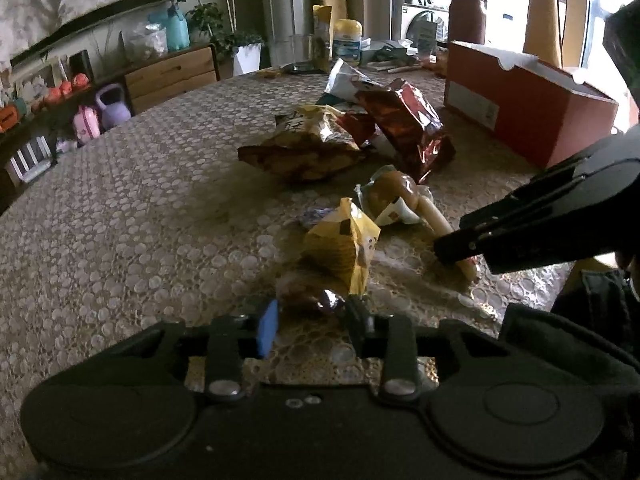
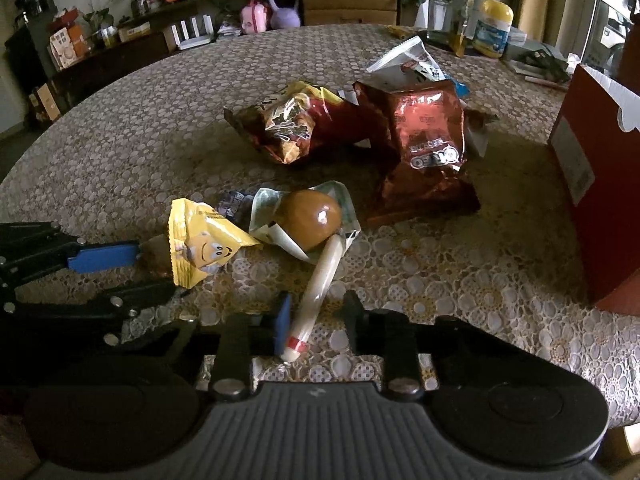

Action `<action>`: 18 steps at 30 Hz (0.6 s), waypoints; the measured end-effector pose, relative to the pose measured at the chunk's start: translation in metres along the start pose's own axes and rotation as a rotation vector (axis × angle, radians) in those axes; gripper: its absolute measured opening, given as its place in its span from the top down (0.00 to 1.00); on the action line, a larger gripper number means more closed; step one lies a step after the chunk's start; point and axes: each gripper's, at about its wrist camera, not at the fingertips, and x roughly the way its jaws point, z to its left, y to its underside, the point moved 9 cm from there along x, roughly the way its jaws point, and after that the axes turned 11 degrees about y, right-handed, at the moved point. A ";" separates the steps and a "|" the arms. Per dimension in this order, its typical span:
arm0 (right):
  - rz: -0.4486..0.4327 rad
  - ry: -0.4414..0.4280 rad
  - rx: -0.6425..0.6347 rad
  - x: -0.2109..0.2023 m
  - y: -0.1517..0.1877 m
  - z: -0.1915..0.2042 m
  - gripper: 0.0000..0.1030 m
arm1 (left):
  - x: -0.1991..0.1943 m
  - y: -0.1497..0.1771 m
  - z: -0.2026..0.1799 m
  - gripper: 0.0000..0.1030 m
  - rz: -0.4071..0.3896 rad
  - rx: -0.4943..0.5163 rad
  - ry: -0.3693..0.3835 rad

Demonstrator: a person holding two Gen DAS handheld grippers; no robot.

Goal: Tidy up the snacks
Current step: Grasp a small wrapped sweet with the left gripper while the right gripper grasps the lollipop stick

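Currently we have the left gripper [image 1: 310,322] open around a crumpled yellow candy bag [image 1: 344,246] on the lace tablecloth [image 1: 132,216]. Right gripper [image 2: 316,320] is open, straddling a cream sausage stick [image 2: 320,280], red-taped end, not clamped.

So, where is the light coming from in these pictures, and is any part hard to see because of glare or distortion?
Left wrist view: bright windows behind the red box are blown out, and the table curves from the fisheye lens. Right wrist view: glare on the red foil bag partly washes out its print, and the left hand-held gripper sits in shade.
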 end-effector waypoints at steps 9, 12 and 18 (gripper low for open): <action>-0.017 -0.024 0.036 -0.011 0.001 -0.005 0.88 | -0.014 0.002 0.007 0.76 -0.020 -0.065 -0.001; -0.028 -0.031 0.052 -0.017 0.001 -0.009 0.89 | -0.021 0.001 0.005 0.76 -0.030 -0.081 -0.001; -0.060 -0.048 0.077 -0.034 -0.001 -0.016 0.89 | -0.039 -0.008 -0.003 0.76 -0.057 -0.087 0.007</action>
